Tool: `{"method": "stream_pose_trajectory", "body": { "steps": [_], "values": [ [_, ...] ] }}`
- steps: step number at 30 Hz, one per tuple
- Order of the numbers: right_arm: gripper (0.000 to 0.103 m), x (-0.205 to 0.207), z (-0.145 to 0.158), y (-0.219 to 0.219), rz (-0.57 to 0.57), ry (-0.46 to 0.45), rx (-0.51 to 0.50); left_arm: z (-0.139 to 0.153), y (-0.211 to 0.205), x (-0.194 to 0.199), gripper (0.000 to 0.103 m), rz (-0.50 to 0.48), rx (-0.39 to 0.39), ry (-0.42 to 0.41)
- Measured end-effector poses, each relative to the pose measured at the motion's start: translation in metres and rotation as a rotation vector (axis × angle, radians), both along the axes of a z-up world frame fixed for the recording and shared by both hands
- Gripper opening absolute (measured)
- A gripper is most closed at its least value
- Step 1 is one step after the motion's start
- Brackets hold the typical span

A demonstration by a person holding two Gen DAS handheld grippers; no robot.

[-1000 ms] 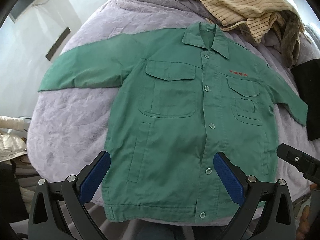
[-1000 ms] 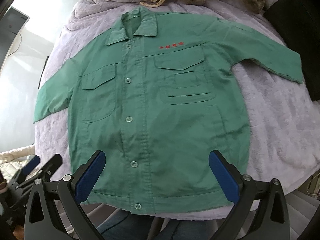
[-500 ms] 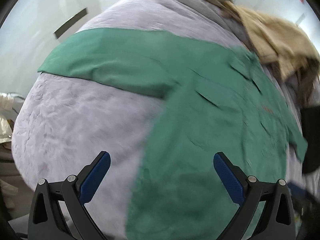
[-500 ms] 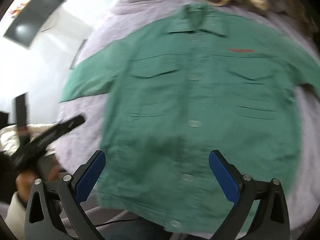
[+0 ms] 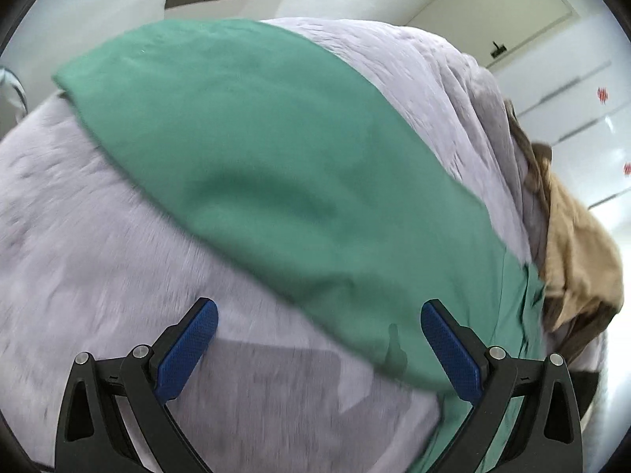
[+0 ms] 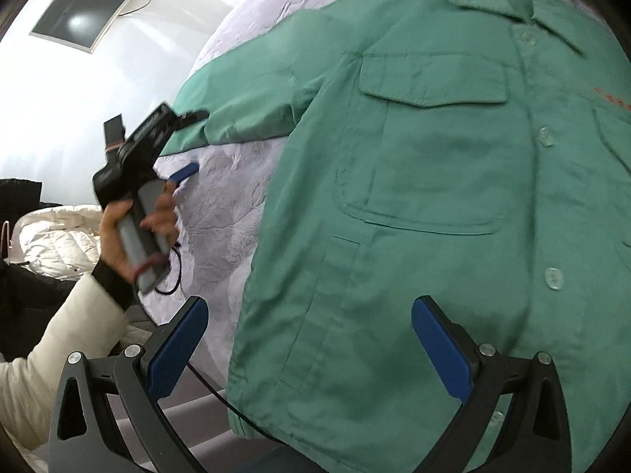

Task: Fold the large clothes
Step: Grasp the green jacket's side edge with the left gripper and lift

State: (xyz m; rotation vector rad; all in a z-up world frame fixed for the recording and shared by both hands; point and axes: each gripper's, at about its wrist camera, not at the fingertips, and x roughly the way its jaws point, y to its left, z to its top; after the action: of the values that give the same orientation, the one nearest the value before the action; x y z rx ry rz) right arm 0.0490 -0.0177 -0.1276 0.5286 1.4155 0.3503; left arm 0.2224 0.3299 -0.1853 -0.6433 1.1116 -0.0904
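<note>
Left hand-held gripper (image 5: 319,339) wide open over jacket sleeve (image 5: 276,181), empty.

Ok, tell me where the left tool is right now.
In the right wrist view the left tool is at the left, held in a hand, jaws open at the end of the green jacket's outstretched sleeve on the lavender blanket.

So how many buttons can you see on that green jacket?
3 buttons on the green jacket: one below the collar, one mid-chest, one lower. More may be hidden.
</note>
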Motion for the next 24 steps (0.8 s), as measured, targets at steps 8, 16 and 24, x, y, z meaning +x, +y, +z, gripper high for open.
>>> {"method": "stream_pose_trajectory", "body": {
  "steps": [8,16,24],
  "values": [
    [0.103,0.005,-0.006,0.013,-0.014,-0.017,0.002,0.020,0.015,0.039,0.103,0.040,-0.027,-0.136],
    [0.103,-0.002,-0.006,0.004,-0.028,0.001,-0.036,0.010,0.030,0.044,0.014,0.080,0.088,-0.107],
    [0.103,-0.013,0.007,-0.032,-0.126,-0.035,-0.056,0.080,-0.019,0.036,0.014,-0.105,0.033,-0.334]
  ]
}}
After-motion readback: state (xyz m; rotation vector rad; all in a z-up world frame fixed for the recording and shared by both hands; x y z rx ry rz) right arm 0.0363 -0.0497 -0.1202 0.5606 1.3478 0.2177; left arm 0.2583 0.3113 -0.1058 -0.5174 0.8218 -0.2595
